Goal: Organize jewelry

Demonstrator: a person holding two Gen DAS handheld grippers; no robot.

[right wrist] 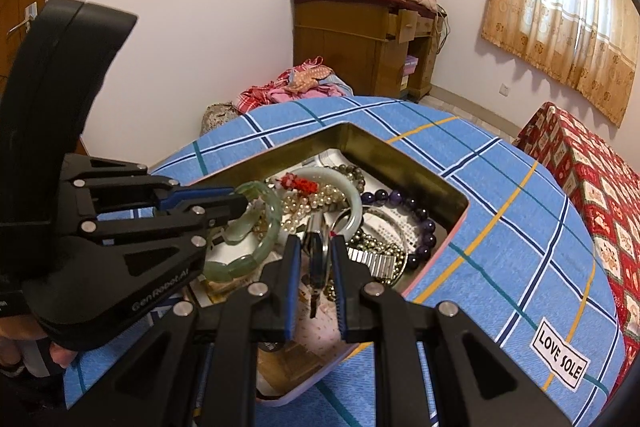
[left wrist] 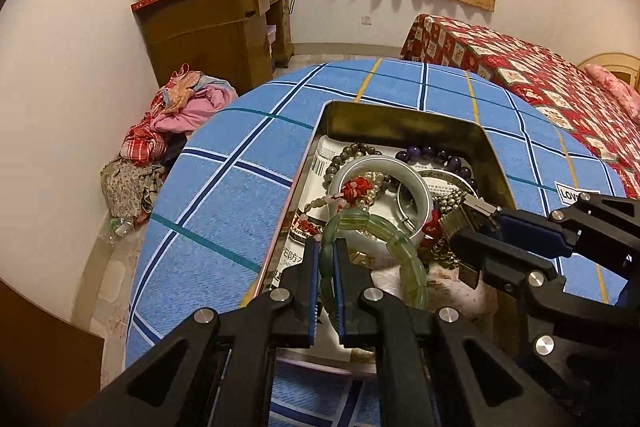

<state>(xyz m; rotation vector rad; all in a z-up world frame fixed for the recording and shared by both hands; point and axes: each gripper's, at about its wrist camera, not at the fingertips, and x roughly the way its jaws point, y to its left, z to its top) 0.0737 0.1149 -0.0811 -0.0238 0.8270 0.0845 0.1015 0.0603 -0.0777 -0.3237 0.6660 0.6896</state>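
An open metal tin [left wrist: 400, 119] [right wrist: 404, 155] on a blue plaid cloth holds a tangle of jewelry. My left gripper [left wrist: 327, 255] [right wrist: 240, 201] is shut on a green segmented bracelet [left wrist: 400, 247] [right wrist: 256, 251], held just above the pile. My right gripper [right wrist: 316, 251] [left wrist: 468, 227] is shut on a metal watch [right wrist: 318, 259] with a silver link band [right wrist: 376, 261] [left wrist: 454, 217]. A pale jade bangle [left wrist: 420, 195] [right wrist: 352, 203], a purple bead bracelet [left wrist: 440, 157] [right wrist: 420, 219] and a red-knot bead string [left wrist: 356, 189] [right wrist: 300, 183] lie in the tin.
The tin sits on a round surface covered by the blue plaid cloth [left wrist: 224, 195] [right wrist: 500, 227]. A bed with a red quilt [left wrist: 520, 75] is to the right. A wooden desk [left wrist: 216, 35] and a heap of clothes [left wrist: 176, 115] stand by the far wall.
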